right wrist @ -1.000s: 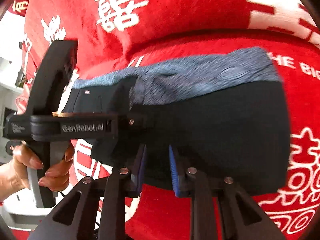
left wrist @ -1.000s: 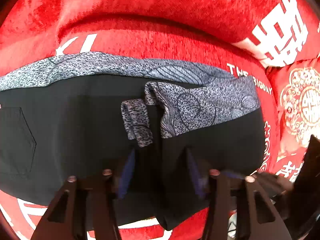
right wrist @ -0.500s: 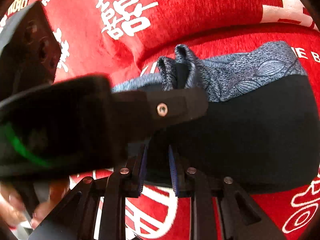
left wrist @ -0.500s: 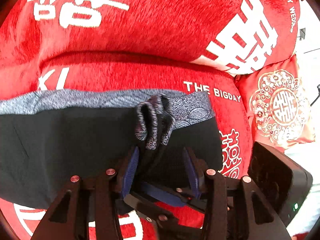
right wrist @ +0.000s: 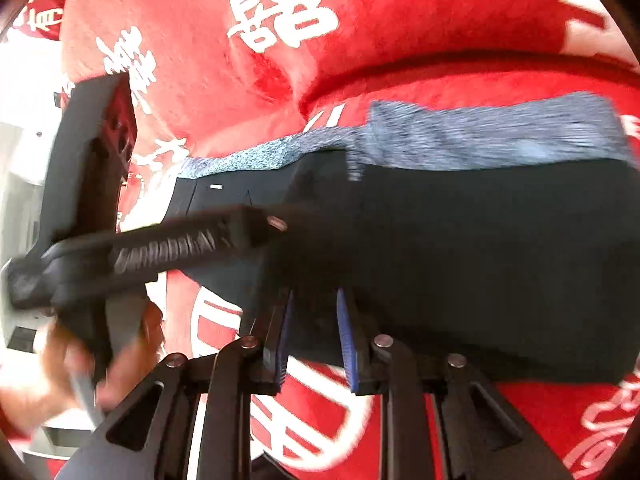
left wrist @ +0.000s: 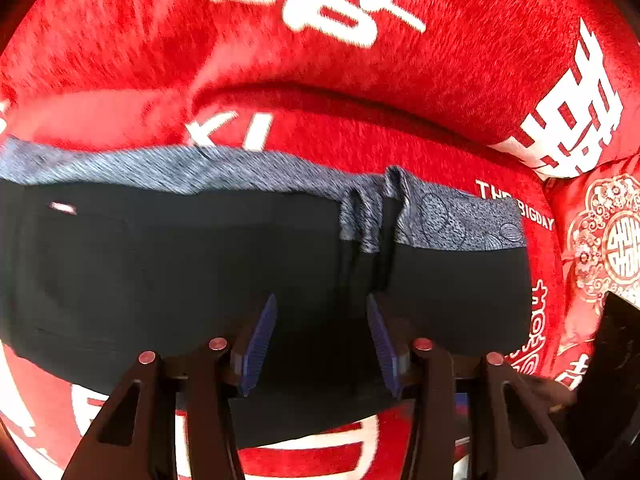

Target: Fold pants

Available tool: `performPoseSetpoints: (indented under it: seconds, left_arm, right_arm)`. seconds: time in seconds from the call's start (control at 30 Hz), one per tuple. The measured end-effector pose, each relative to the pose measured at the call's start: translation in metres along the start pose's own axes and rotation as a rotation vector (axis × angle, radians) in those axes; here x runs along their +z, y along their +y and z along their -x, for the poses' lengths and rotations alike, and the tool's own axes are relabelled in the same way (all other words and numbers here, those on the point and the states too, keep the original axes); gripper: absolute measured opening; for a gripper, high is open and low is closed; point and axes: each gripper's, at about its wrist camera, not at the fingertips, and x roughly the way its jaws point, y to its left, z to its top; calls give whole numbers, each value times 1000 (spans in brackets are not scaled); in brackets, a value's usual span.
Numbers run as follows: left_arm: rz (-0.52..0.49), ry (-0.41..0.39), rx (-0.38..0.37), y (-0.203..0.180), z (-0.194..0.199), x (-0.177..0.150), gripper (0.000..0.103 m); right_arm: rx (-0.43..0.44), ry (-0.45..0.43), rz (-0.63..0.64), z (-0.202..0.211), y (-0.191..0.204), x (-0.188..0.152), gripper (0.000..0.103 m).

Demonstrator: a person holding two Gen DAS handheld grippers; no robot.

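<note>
The black pants [left wrist: 160,272] with a grey patterned waistband [left wrist: 452,220] lie folded on the red sofa seat. A bunched fold of waistband [left wrist: 368,216] stands up near the middle. My left gripper [left wrist: 320,320] is open, its blue pads either side of black fabric at the near edge. In the right wrist view the pants [right wrist: 480,260] fill the middle. My right gripper [right wrist: 314,320] is narrowly closed on the near edge of the pants. The left gripper's body [right wrist: 160,248] and the hand holding it cross the left of that view.
The red plush sofa cover [left wrist: 320,60] with white characters forms the seat and backrest. A red and gold embroidered cushion [left wrist: 600,240] lies at the right. A pale floor or furniture edge [right wrist: 24,140] shows past the sofa's left side.
The left gripper has pulled back from the bunched waistband and moved left; its jaws stay open. The fold now lies lower. The right gripper stays closed on the pants' edge.
</note>
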Motion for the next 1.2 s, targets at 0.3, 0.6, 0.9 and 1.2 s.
performPoseSetpoints:
  seconds: [0.3,0.6,0.9,1.2]
  left_arm:
    - [-198,-69,-14,-74,-2,22,68]
    - [-273,-22,78,-105,-67,28,68]
    - [-279,-65,67,-83,-52,4,68]
    - [-223,-68,171,-75,-38,-5,69]
  right_arm:
    - [-231,-185,-257,77,-128,29,37]
    - [-223,-67,-16,26,-100,33,19]
    - [-198,-82,-77,65,-102,19,20]
    - [-222,10,-56,31,-114,4,35]
